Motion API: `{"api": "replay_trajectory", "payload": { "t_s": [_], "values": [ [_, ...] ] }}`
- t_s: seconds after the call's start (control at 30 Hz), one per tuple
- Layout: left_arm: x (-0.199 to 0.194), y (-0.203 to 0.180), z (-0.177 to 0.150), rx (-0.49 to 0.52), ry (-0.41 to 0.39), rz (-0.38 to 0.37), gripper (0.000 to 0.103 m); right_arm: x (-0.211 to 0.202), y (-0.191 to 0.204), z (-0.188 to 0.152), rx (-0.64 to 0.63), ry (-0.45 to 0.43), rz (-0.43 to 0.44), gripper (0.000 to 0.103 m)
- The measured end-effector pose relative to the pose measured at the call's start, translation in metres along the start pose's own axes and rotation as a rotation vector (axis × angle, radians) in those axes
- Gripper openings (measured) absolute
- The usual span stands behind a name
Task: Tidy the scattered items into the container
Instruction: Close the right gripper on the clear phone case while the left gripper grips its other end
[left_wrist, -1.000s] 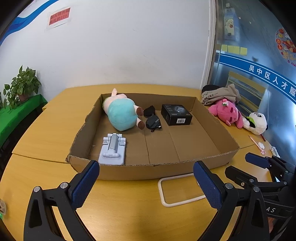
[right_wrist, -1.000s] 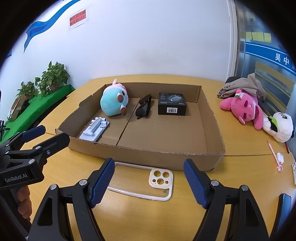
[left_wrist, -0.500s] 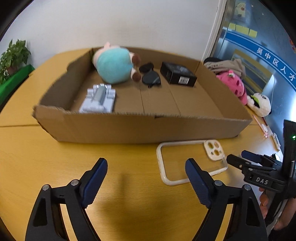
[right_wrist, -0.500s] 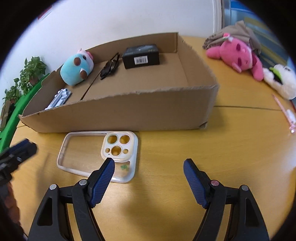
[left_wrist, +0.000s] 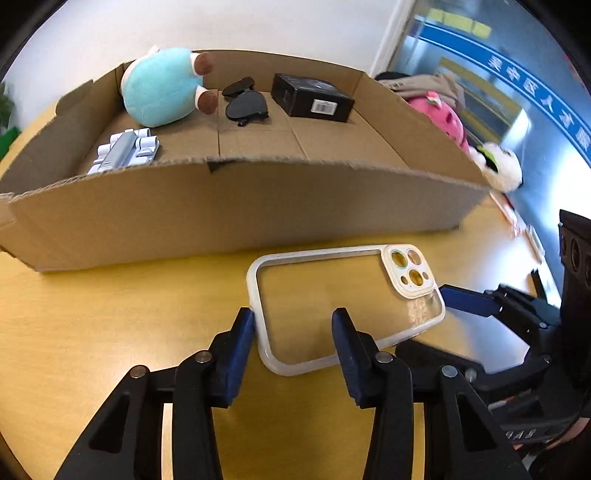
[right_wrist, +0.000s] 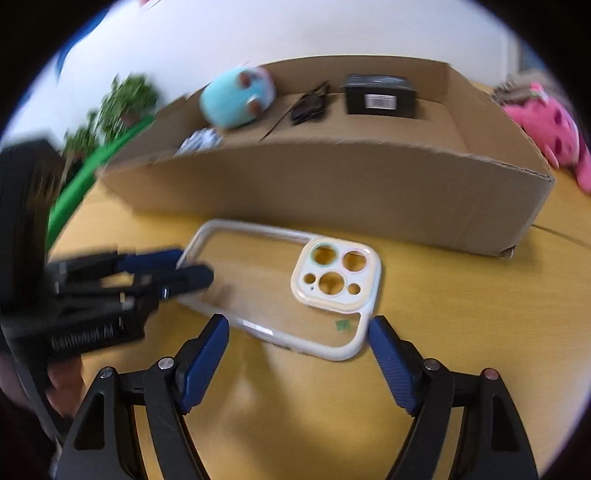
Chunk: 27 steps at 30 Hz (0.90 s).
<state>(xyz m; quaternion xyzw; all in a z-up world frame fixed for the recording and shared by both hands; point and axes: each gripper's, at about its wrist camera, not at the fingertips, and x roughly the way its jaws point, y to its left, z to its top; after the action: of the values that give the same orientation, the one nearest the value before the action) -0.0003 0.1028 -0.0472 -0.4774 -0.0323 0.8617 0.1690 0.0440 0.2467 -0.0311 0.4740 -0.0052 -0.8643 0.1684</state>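
Left gripper (left_wrist: 293, 334): jaws drawn in on the near-left corner of the clear phone case (left_wrist: 345, 304); one pad presses the outer rim, the other stands on the clear back.
Phone case: flat on the yellow table (left_wrist: 110, 325), just in front of the cardboard box (left_wrist: 236, 206), not yet in it.
Handling: likely light, thin and springy, with a slick back; the cream rim is probably the firmest hold.
Right gripper (right_wrist: 297, 341): jaws wide, straddling the camera-cutout end, gripping nothing.
Risk: a one-corner pinch may let it twist or slip.
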Motion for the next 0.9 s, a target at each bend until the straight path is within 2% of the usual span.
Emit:
{"api": "replay_trajectory", "payload": {
  "t_s": [0.03, 0.17, 0.27, 0.3, 0.33, 0.4, 0.43, 0.5, 0.6, 0.73, 0.87, 0.9],
  "values": [
    [-0.005, 0.002, -0.006, 0.011, 0.004, -0.012, 0.047, -0.003, 0.003, -0.006, -0.025, 0.007, 0.018, 0.079],
    [-0.030, 0.007, -0.036, 0.051, 0.037, -0.048, 0.047, -0.022, 0.012, -0.032, -0.092, 0.055, 0.185, 0.079],
    [-0.045, 0.001, -0.058, 0.129, 0.073, -0.087, 0.051, -0.032, 0.026, -0.048, -0.229, 0.093, 0.212, 0.078],
    [-0.049, -0.001, -0.063, 0.165, 0.079, -0.092, 0.059, -0.035, 0.030, -0.051, -0.279, 0.095, 0.211, 0.078],
    [-0.052, -0.003, -0.065, 0.209, 0.078, -0.086, 0.074, -0.039, 0.033, -0.051, -0.331, 0.094, 0.217, 0.078],
    [-0.059, -0.007, -0.065, 0.301, 0.051, -0.066, 0.093, -0.044, 0.037, -0.047, -0.438, 0.098, 0.234, 0.079],
    [-0.061, -0.008, -0.063, 0.344, 0.040, -0.060, 0.097, -0.044, 0.040, -0.043, -0.499, 0.103, 0.229, 0.079],
    [-0.058, -0.009, -0.054, 0.421, 0.036, -0.058, 0.097, -0.043, 0.046, -0.035, -0.629, 0.112, 0.200, 0.079],
    [-0.042, -0.012, -0.043, 0.523, 0.075, -0.077, 0.097, -0.037, 0.051, -0.024, -0.790, 0.134, 0.194, 0.079],
    [-0.031, -0.017, -0.042, 0.633, 0.119, -0.147, 0.098, -0.020, 0.048, -0.012, -0.882, 0.225, 0.275, 0.079],
    [-0.023, -0.021, -0.050, 0.729, 0.193, -0.185, 0.099, -0.005, 0.042, -0.012, -0.950, 0.279, 0.298, 0.080],
    [-0.023, -0.022, -0.054, 0.746, 0.206, -0.203, 0.103, 0.000, 0.041, -0.011, -0.953, 0.303, 0.308, 0.082]
  ]
}}
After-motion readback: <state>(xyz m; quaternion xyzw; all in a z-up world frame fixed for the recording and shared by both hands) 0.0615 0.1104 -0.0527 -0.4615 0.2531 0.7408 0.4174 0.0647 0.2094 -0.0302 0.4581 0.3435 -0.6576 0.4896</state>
